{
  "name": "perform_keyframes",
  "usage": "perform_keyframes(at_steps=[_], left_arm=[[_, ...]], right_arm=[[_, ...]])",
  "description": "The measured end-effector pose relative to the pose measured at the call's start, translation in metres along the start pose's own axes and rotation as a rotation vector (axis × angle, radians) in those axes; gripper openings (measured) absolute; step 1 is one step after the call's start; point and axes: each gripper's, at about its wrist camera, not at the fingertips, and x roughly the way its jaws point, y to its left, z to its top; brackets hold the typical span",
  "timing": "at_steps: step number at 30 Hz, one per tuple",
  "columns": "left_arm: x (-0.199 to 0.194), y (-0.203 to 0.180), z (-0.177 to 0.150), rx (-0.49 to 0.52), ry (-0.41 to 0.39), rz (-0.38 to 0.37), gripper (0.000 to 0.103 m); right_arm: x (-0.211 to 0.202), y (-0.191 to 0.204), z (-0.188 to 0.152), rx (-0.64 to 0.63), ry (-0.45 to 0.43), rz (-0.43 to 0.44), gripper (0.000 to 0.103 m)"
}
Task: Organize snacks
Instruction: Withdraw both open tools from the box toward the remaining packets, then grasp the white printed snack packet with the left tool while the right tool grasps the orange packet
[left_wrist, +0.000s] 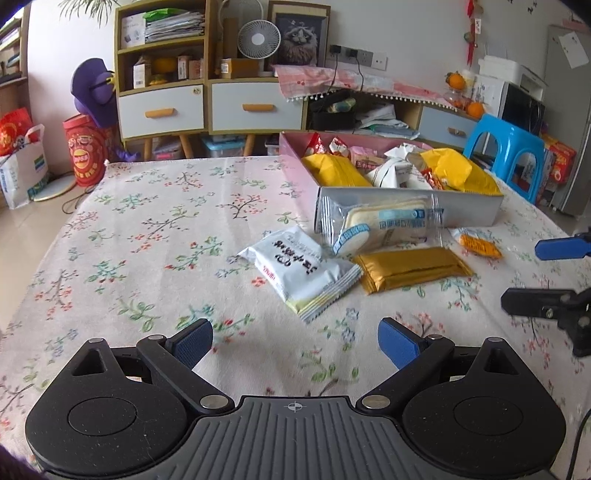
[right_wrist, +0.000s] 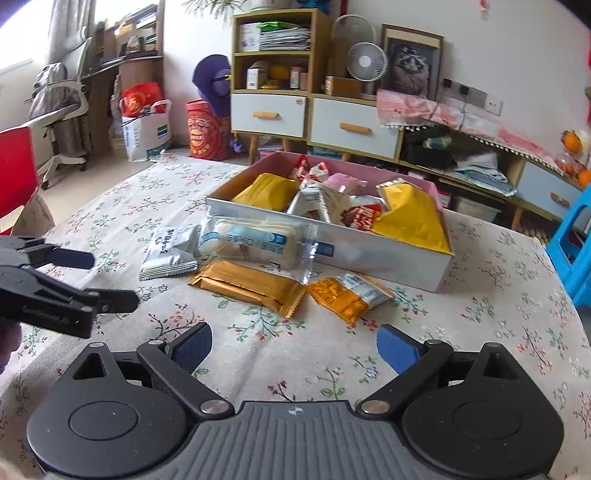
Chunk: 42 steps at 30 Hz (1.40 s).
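While jaws gape (both empty), snack packets (left_wrist: 306, 273) lie ahead of left hand-held gripper (left_wrist: 295, 343).

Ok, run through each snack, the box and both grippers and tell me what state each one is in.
left gripper: open, empty
right gripper: open, empty
snack box: lidless, partly filled with packets
white packet: sealed, flat on the tablecloth
clear packet: sealed, leaning against the box front
gold packet: sealed, lying flat
orange packet: sealed, lying flat by the box
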Motion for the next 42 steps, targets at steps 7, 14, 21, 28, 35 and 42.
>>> perform_keyframes(at_steps=[7, 14, 21, 28, 35, 42], left_arm=[[0.020, 0.002, 0.019, -0.104, 0.000, 0.053, 0.097], [0.039, 0.003, 0.031, -0.176, 0.019, 0.119, 0.097], [0.051, -0.003, 0.037, -0.136, 0.021, 0.140, 0.097], [0.047, 0.000, 0.035, -0.108, 0.031, 0.126, 0.096], [0.040, 0.004, 0.030, -0.068, 0.042, 0.114, 0.093], [0.032, 0.005, 0.024, -0.022, 0.050, 0.098, 0.091]], right_arm=[[0.019, -0.017, 0.013, 0.032, 0.009, -0.041, 0.088], [0.040, -0.044, 0.015, 0.107, 0.041, -0.071, 0.088], [0.059, -0.054, 0.016, 0.109, 0.074, -0.062, 0.087], [0.064, -0.057, 0.019, 0.167, 0.084, -0.004, 0.088], [0.060, -0.053, 0.024, 0.204, 0.072, 0.034, 0.088], [0.061, -0.052, 0.022, 0.228, 0.079, 0.060, 0.088]])
